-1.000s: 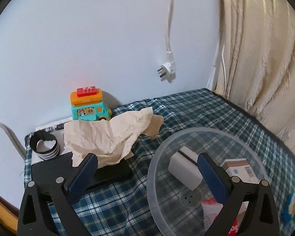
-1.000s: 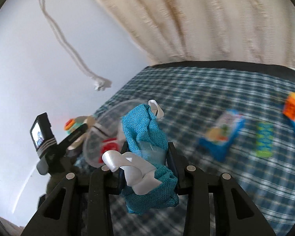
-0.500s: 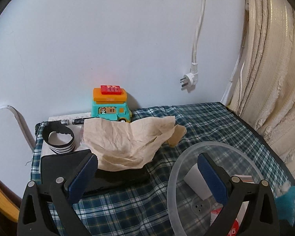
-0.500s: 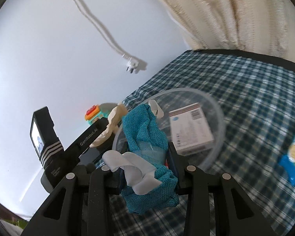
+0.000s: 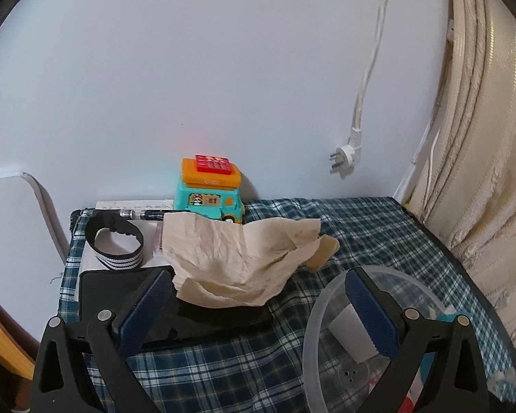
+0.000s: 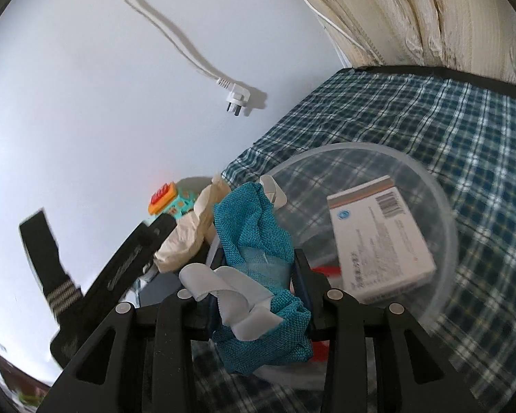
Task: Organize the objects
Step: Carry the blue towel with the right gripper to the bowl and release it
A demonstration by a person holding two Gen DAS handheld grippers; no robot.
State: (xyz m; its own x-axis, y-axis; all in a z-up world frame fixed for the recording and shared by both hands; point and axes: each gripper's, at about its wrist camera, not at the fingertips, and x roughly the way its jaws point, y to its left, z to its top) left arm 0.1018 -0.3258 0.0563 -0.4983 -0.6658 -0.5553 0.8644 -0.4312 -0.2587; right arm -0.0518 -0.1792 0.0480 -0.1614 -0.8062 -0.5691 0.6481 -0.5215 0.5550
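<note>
My right gripper (image 6: 258, 263) is shut on a teal woven cloth (image 6: 254, 227) with a white ribbon (image 6: 230, 292), held at the near rim of a clear plastic bowl (image 6: 445, 206). A white printed box (image 6: 378, 237) lies in that bowl. My left gripper (image 5: 258, 309) stands open with nothing between its blue pads, above a flat black box (image 5: 120, 285) and a crumpled beige paper (image 5: 244, 254). The bowl's rim (image 5: 321, 304) sits by the left gripper's right finger.
A teal and orange toy truck (image 5: 210, 189) stands against the wall. A striped black band (image 5: 115, 244) and a pen (image 5: 141, 214) lie at the back left. A loose plug (image 5: 347, 158) hangs on the wall, a curtain (image 5: 481, 137) at the right. The checked cloth (image 5: 378, 227) covers the table.
My right gripper has carried the teal cloth leftward to the bowl, which now fills the view just beyond it. The left gripper's view has rolled and shifted slightly, bringing the toy truck nearer the middle.
</note>
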